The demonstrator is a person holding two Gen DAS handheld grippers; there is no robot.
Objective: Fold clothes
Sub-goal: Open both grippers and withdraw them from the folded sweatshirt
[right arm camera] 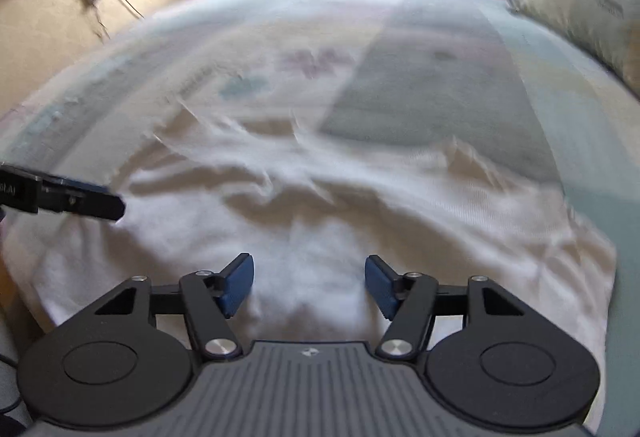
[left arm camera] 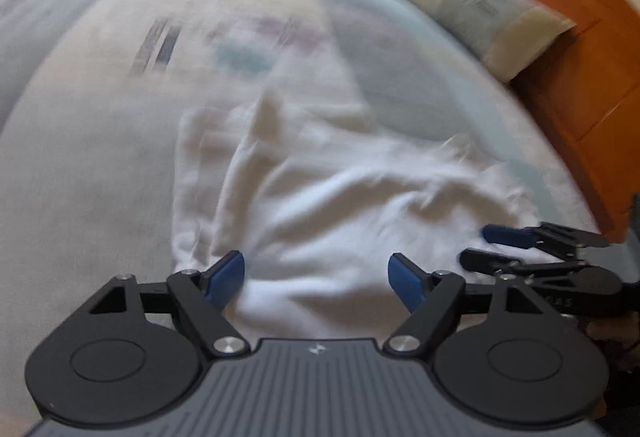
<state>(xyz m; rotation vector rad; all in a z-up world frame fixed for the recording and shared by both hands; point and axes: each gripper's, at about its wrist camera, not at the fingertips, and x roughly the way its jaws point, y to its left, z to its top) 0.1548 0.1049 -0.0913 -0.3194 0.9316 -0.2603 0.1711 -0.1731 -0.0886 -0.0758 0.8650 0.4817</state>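
White garment rumpled on the bed, spread across its near part, creased and blurred. Left gripper parted wide just above the cloth's near edge, nothing pinched between the blue pads; right gripper likewise parted over the garment, pads clear of the fabric. Pillow at the bed's far right corner, well apart from the garment, beside the orange headboard.
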